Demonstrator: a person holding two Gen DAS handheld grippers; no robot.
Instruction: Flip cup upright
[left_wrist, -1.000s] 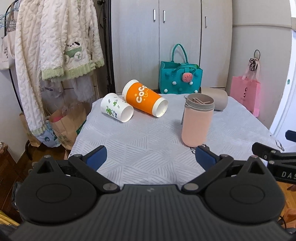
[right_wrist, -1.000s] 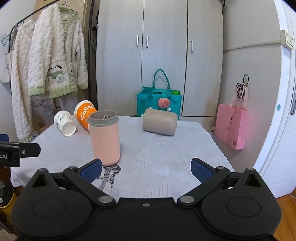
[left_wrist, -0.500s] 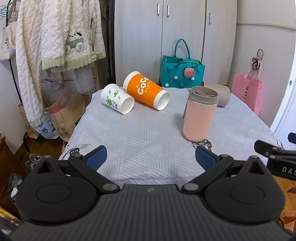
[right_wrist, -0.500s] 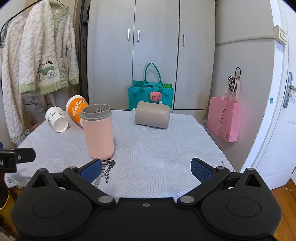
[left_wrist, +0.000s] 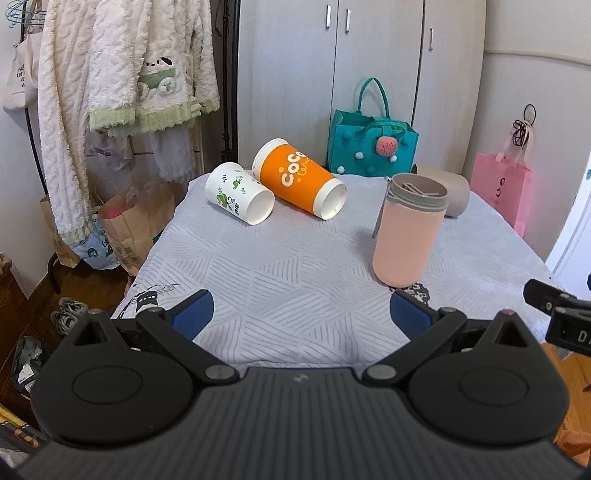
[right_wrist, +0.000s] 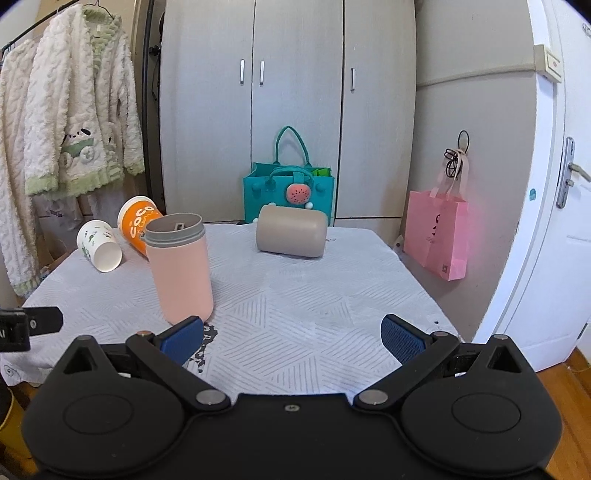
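Pink cup (right_wrist: 181, 271) stands upright on the counter (right_wrist: 314, 295), just ahead of your right gripper (right_wrist: 291, 338), near its left fingertip; taupe cup (right_wrist: 291, 236) lies sideways beyond; both your grippers, left gripper (left_wrist: 301, 312) too, gape wide, holding nothing

Black ribbed grippers, blue-padded fingers (left_wrist: 194, 312)

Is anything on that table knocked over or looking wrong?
Three cups lie on their sides: the white leaf-print cup, the orange cup next to it, and the beige cup near the back. Only the pink cup stands upright. Nothing looks spilled.
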